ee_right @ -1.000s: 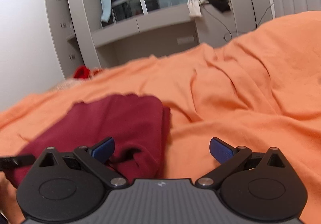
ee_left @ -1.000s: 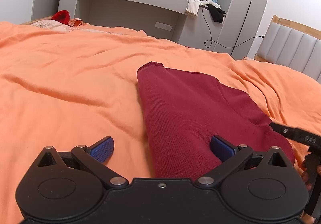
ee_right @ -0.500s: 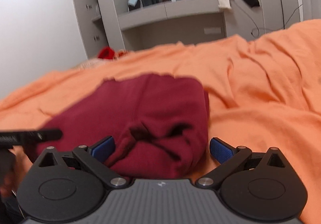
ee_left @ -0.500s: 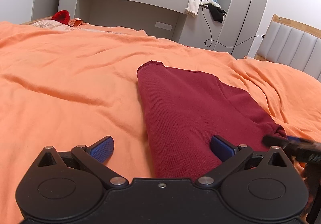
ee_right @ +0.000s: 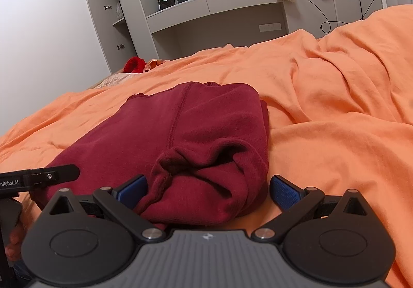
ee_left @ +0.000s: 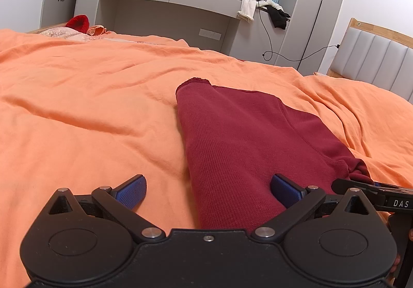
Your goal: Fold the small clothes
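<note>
A dark red knitted garment (ee_left: 240, 138) lies folded lengthwise on the orange bedcover (ee_left: 90, 97). My left gripper (ee_left: 208, 191) is open at its near left corner, one blue pad on the cover, the other over the cloth. The same garment (ee_right: 185, 138) fills the right wrist view, its near end bunched in loose folds. My right gripper (ee_right: 207, 191) is open with that bunched end between its fingers, not pinched. Each gripper's black body shows at the edge of the other's view.
The orange cover lies rumpled in ridges to the right (ee_right: 348, 86). A red item (ee_left: 78, 22) and pale cloth sit at the bed's far end. Grey cabinets (ee_left: 165, 4) with hanging clothes stand behind, and a padded headboard (ee_left: 374, 61) at the right.
My right gripper has swung left and come in low, so the garment's bunched near end now sits between its open fingers. The left gripper has held still.
</note>
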`<state>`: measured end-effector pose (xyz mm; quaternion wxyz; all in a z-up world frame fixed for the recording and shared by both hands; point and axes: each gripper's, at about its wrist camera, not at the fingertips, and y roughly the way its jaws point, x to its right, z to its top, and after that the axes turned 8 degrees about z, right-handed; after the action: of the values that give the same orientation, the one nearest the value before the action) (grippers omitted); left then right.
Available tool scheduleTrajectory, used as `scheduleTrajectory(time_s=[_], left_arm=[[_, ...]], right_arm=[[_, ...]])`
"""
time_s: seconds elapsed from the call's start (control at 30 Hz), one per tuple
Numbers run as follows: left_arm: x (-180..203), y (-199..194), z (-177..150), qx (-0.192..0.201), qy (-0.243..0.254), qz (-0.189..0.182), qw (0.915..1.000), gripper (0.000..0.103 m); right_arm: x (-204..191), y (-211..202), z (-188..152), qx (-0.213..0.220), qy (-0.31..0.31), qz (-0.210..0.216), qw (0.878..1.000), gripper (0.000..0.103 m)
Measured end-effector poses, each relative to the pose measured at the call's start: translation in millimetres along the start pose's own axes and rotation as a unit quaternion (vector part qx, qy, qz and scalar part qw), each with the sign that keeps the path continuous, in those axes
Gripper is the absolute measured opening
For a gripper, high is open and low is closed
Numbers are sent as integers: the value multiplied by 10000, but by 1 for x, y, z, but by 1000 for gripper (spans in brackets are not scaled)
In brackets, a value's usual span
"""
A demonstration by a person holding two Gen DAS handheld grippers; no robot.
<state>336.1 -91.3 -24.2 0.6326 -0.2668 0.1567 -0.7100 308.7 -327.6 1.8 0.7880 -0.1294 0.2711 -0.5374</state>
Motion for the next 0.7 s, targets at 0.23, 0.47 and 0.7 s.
scheduleTrajectory(time_s=[0.23,0.47,0.7], left_arm=[[0,1,-1,11,10,8,10000,103],[1,1,-1,9,14,9,10000,103],[1,0,-2,18,18,10,10000,103]], right_arm=[[-1,-1,1,-43,-35,6,10000,103],[6,-19,11,449,184,-131,9987,103],[26,-22,23,709,706,-282,9946,103]])
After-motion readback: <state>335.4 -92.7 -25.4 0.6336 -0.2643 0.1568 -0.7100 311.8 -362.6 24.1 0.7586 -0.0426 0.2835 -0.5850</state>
